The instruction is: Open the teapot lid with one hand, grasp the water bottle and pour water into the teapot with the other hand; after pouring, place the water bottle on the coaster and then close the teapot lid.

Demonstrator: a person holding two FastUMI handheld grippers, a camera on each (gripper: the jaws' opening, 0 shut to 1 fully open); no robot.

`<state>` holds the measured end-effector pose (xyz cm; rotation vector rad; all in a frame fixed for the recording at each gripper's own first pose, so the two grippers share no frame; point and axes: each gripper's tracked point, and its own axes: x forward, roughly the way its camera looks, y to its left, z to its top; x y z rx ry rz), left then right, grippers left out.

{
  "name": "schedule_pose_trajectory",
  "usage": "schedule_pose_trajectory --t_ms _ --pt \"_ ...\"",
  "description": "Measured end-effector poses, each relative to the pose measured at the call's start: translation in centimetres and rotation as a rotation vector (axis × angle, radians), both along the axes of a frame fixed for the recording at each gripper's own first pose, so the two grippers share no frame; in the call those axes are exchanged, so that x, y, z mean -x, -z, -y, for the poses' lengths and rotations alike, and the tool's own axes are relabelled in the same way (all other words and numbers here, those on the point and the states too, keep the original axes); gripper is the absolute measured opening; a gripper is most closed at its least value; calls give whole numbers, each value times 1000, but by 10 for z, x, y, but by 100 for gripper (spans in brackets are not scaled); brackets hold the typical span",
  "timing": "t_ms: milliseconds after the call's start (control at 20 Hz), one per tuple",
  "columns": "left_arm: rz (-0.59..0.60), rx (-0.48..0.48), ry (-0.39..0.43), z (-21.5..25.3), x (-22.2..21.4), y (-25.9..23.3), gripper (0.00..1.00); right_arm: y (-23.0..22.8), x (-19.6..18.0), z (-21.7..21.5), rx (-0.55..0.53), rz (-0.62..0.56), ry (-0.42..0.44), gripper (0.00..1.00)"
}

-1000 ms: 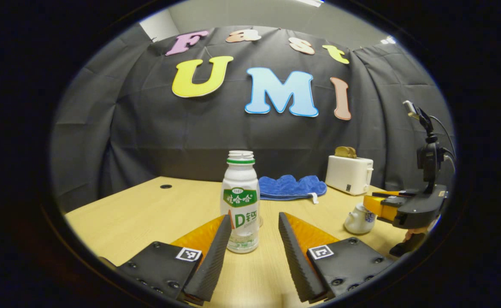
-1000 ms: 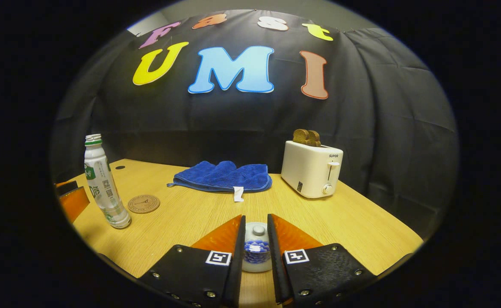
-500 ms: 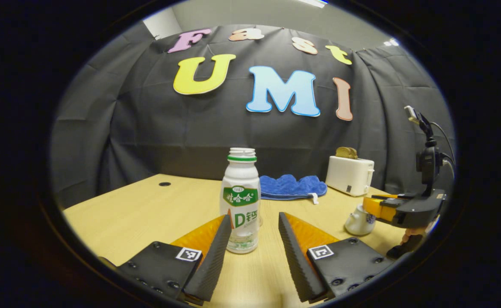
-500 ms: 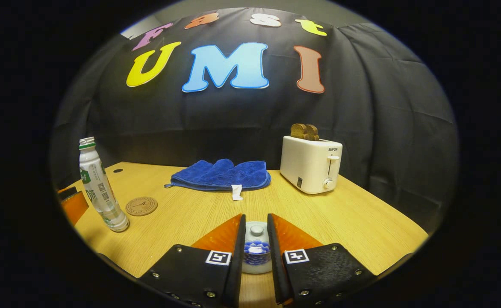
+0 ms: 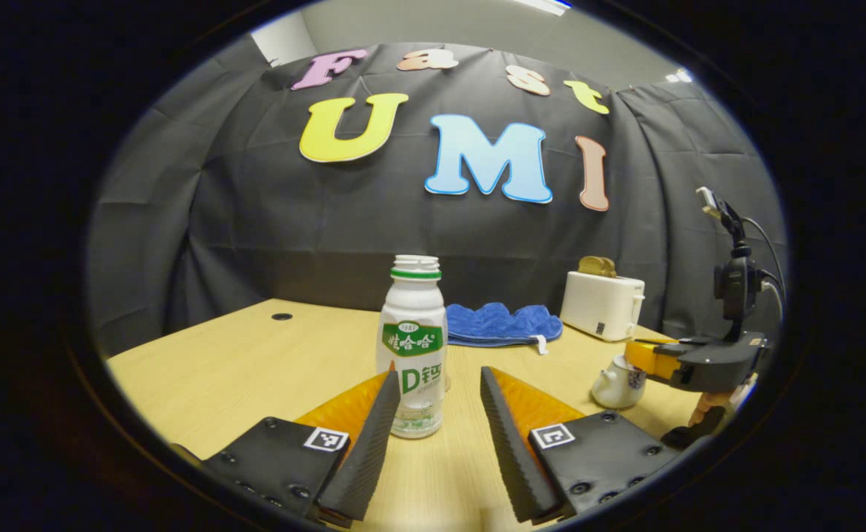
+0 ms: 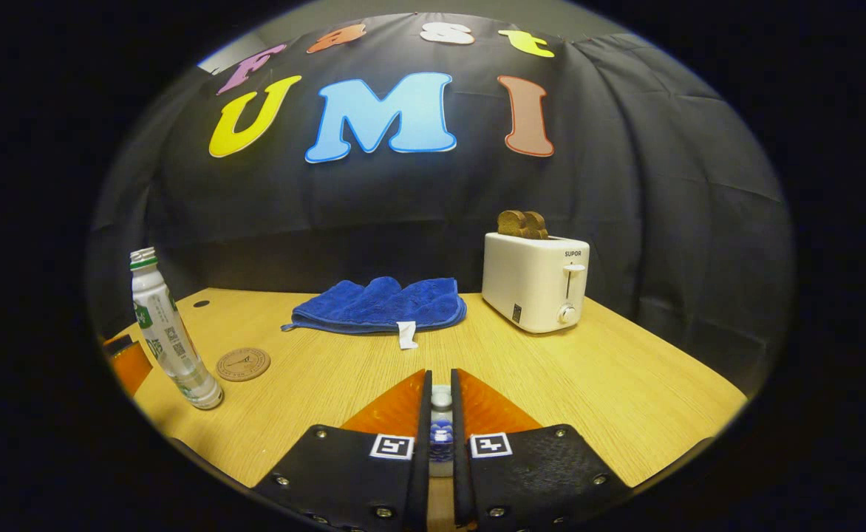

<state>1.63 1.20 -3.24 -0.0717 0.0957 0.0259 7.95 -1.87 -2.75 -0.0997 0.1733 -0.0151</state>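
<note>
A white water bottle (image 5: 412,347) with a green label stands uncapped on the wooden table, just ahead of my open left gripper (image 5: 439,377), near its left finger. In the right gripper view the bottle (image 6: 167,332) stands at the far left with a round cork coaster (image 6: 242,363) beside it. My right gripper (image 6: 440,378) is shut on the teapot lid's knob (image 6: 441,400); the white and blue teapot (image 6: 440,432) shows through the narrow gap. From the left gripper view the teapot (image 5: 616,384) sits at the right, under the right gripper (image 5: 651,357).
A folded blue towel (image 6: 381,303) lies at the back of the table. A white toaster (image 6: 536,281) with toast stands to its right. A cable hole (image 5: 281,316) is at the back left. A hand (image 5: 706,410) holds the right gripper.
The right gripper's fingers have closed in from a wider gap onto the teapot lid's knob. The left gripper has stayed open in front of the bottle, nearly still.
</note>
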Motion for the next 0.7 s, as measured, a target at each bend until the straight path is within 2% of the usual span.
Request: schedule_pose_trajectory --t_ms 250,300,400,600,700 --pt "0 2 -8 -4 0 -1 74 -2 1 3 54 -5 -3 13" --pt "0 3 -7 -4 0 0 74 -3 3 0 53 0 -3 4" --pt "-4 0 -11 -6 -2 2 77 -1 1 1 43 7 -11 3" --pt "-1 -3 -18 -8 -4 3 74 -7 4 1 -11 45 -30 4" --pt "-3 -9 -11 -6 -6 2 82 -18 7 2 -24 87 -33 4"
